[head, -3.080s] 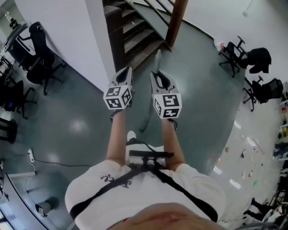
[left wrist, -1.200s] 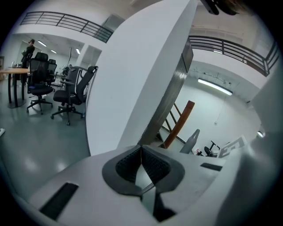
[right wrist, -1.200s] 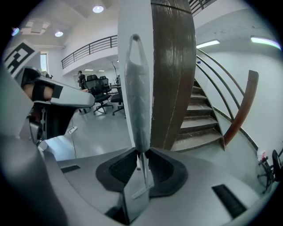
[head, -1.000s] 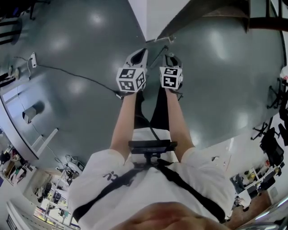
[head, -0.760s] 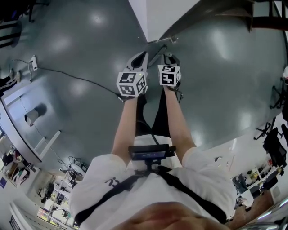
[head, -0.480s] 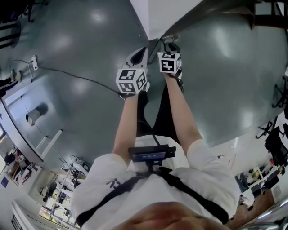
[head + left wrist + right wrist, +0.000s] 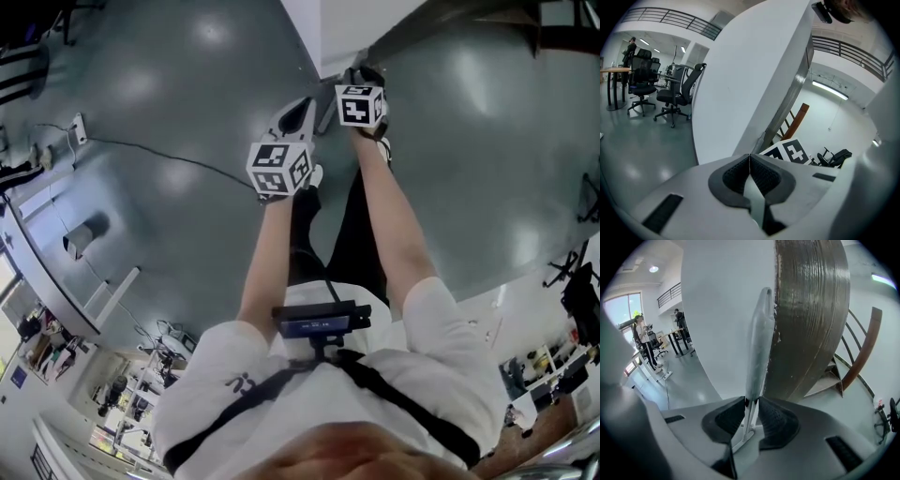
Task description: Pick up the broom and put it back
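floor on the left: shiny grey floor (image 7: 178, 244) with a black cable (image 7: 169, 156) snaking across it to a white power strip (image 7: 79, 128)
office chairs: a couple of black ones (image 7: 677, 93) way off in the background of the left gripper view
left gripper (image 7: 750, 156): held out ahead of the person, a bit lower in the head view than the other one, nothing in it
left fingers (image 7: 764, 177): clenched, tips pressed right together with no gap
right gripper (image 7: 751, 402): reached further out, right up at the corner of the white wall (image 7: 722, 310)
right fingers (image 7: 777, 420): grasping the broom (image 7: 759, 343) low on its handle, one pad on each side
broom: grey handle stands nearly upright out of the right fingers, lined up with the wall's edge where the white meets the dark wood; can't tell if it actually touches
staircase (image 7: 813, 310): dark wooden underside just right of the handle, steps and a brown rail (image 7: 862, 348) beyond
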A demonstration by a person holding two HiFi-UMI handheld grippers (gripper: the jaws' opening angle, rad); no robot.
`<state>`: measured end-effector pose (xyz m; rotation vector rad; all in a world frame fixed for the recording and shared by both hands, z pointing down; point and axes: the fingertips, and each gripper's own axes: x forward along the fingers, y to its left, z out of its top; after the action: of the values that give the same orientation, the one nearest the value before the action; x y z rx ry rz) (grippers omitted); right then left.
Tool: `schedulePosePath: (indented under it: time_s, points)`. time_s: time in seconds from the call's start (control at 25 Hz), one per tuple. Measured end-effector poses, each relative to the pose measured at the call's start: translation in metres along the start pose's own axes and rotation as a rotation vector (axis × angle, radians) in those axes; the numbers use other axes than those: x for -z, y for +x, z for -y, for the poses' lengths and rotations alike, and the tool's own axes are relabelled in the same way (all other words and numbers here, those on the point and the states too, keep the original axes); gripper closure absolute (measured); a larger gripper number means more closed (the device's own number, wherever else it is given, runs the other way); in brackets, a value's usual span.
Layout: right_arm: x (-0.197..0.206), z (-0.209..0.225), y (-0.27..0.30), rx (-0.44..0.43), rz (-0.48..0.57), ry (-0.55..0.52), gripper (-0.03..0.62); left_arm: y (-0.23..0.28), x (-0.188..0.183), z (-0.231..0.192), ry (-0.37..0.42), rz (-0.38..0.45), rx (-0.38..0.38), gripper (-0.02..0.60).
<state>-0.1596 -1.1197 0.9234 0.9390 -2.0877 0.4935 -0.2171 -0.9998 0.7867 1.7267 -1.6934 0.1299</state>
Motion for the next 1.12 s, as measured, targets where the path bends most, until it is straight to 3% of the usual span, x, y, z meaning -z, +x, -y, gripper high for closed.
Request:
schedulePosePath:
  time_s: [0.68,1.12]
  points:
    - [0.002,0.003,-0.015,-0.070,0.015,-0.012,0.502,-0.003,-0.004,0.016,0.006,0.005,0.032,0.569]
    - [-0.001,0.020,-0.103,-0.003,0.094,0.017,0.500,-0.030,-0.027,0.040,0.048,0.027,0.100,0.569]
